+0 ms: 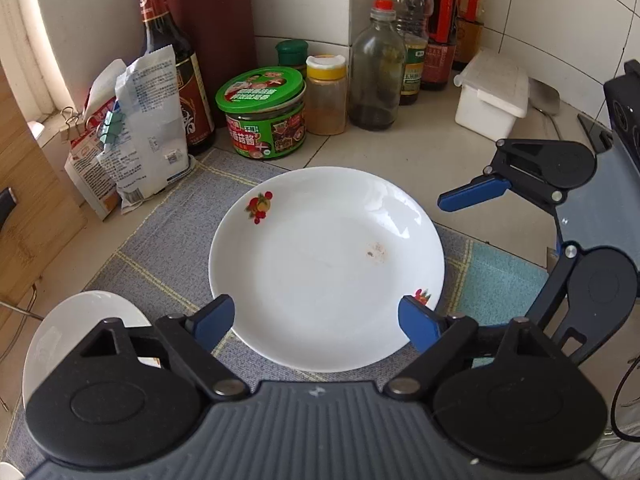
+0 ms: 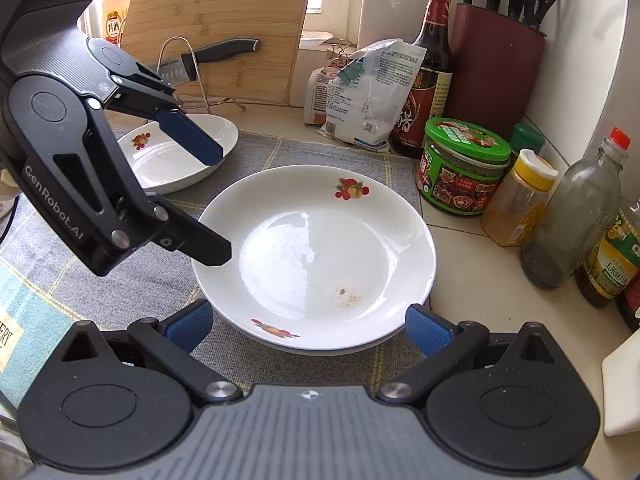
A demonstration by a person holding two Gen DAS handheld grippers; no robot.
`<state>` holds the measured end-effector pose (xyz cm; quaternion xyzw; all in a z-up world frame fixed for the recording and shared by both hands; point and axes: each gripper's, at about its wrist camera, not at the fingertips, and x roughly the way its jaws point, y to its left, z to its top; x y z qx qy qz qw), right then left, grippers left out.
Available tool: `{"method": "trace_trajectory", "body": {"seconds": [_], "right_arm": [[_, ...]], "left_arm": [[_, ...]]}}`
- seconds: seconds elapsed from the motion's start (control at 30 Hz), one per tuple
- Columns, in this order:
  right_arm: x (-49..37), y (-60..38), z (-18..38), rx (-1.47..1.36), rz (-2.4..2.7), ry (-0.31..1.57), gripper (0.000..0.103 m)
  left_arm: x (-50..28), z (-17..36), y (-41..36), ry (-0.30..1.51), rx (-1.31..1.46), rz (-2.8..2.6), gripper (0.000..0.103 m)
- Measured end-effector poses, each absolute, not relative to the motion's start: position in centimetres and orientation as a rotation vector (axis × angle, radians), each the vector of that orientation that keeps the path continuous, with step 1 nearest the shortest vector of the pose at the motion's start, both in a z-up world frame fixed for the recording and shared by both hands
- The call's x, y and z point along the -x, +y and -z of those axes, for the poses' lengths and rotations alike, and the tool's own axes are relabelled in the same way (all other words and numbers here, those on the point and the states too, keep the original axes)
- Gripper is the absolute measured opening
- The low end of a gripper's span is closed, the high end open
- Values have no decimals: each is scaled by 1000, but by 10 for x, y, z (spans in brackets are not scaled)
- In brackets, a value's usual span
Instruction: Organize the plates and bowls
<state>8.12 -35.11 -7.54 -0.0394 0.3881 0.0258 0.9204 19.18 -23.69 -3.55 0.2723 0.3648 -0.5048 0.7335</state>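
Plates with red fruit decals, on a grey checked mat (image 1: 160,240) spread over the tiled surface (image 1: 420,148). Large white plate (image 1: 326,268) at mat centre, upright, speckled with a small brown stain right of its middle; in the right wrist view a second rim visible just beneath its near edge, so apparently stacked on another plate. Smaller shallow dish (image 2: 176,156) to the far left on the same mat, apart from the large plate, partly hidden behind the left gripper. Left gripper (image 1: 316,322) hovering over the near rim of the large plate, jaws spread wide, blue pads on either side of the rim without pressing it, nothing held. Right gripper (image 2: 310,326) likewise at the near edge of the plate in its own view, jaws apart and empty, pads flanking the rim. Along the far wall: green-lidded jar (image 1: 262,114), yellow-capped spice jar (image 1: 326,94), clear bottle with red cap (image 1: 376,68), dark sauce bottle (image 1: 172,60), clipped paper bags (image 1: 140,128), white lidded box (image 1: 492,94). Bamboo cutting board (image 2: 224,20) and knife (image 2: 208,60) at far left in the right wrist view.
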Motion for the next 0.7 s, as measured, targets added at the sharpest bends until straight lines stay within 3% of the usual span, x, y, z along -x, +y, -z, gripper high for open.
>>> {"method": "trace_trajectory", "body": {"seconds": [0.7], "right_arm": [[-86,-319,61,142,-187,742,103]], "left_arm": [[-165,19,-149,799,-328,736,94]]}}
